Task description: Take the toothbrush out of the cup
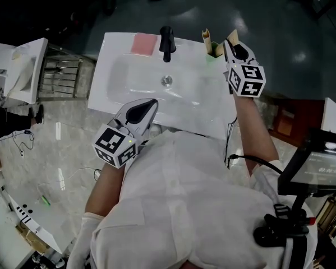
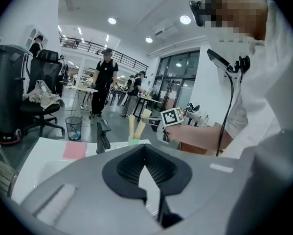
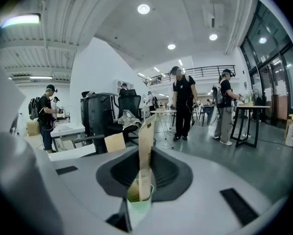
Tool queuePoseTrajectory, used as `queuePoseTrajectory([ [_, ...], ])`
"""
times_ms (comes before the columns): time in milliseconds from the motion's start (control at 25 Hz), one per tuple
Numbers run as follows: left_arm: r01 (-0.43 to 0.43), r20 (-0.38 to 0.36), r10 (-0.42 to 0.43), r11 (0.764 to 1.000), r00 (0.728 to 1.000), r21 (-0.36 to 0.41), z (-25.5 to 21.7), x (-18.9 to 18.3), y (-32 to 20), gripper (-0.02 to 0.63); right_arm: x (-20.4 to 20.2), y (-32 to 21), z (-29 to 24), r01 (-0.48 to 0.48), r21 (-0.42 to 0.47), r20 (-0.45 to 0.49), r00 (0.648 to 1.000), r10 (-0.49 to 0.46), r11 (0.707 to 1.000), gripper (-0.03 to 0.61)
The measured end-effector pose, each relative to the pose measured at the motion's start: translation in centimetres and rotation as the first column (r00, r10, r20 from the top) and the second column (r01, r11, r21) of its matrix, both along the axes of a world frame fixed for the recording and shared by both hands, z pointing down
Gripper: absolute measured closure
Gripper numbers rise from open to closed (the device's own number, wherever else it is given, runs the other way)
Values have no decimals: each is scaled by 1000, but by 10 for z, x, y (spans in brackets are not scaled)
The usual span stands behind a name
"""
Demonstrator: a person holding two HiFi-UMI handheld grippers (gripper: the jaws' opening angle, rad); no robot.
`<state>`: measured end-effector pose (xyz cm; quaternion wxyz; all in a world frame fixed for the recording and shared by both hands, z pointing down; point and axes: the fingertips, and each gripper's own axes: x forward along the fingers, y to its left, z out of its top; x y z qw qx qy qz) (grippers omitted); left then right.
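Observation:
At the back right corner of the white sink (image 1: 114, 60) stands a small green cup (image 1: 213, 54) (image 2: 133, 140) (image 3: 138, 209). It holds two toothbrushes in tan paper wrappers, spread in a V. My right gripper (image 1: 227, 45) (image 3: 145, 180) reaches in from the right and is shut on the nearer wrapped toothbrush (image 1: 233, 37) (image 3: 146, 151), which stands upright between the jaws with its foot in the cup. The other wrapped toothbrush (image 1: 206, 37) (image 3: 115, 142) leans away to the left. My left gripper (image 1: 147, 109) (image 2: 145, 169) is shut and empty over the sink's front edge.
A black faucet (image 1: 167, 42) (image 2: 102, 135) stands at the back middle of the sink, with a pink pad (image 1: 144, 43) to its left. A metal rack (image 1: 61, 72) and another white unit (image 1: 22, 66) stand left of the sink. People walk in the room behind.

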<state>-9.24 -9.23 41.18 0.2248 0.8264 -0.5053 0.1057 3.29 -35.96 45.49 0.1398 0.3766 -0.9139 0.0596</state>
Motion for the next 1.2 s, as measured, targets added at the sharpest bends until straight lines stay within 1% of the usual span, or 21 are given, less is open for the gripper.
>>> queuePoseTrajectory([
  [240,-11,-12,11,1000,1000,18,-5,-9,18,607,-1,16,-24,-15,45,4,1000,15,999,522],
  [520,-26,-25,26,999,999,29,-3,-6,10,607,5,9,-47,-20,82,25,1000,18,996,522],
  [720,-46,-41,48,998,998,51,-4,-25,39,607,-6,42,-69,-45,115,34,999,42,992,522],
  [1000,-98,-52,101,993,993,63,-6,-32,35,607,-1,52,-87,-76,117,35,997,72,990,522],
  [1200,-147,-55,151,986,987,82,-9,-44,65,607,3,102,-96,-102,115,19,995,101,988,522],
])
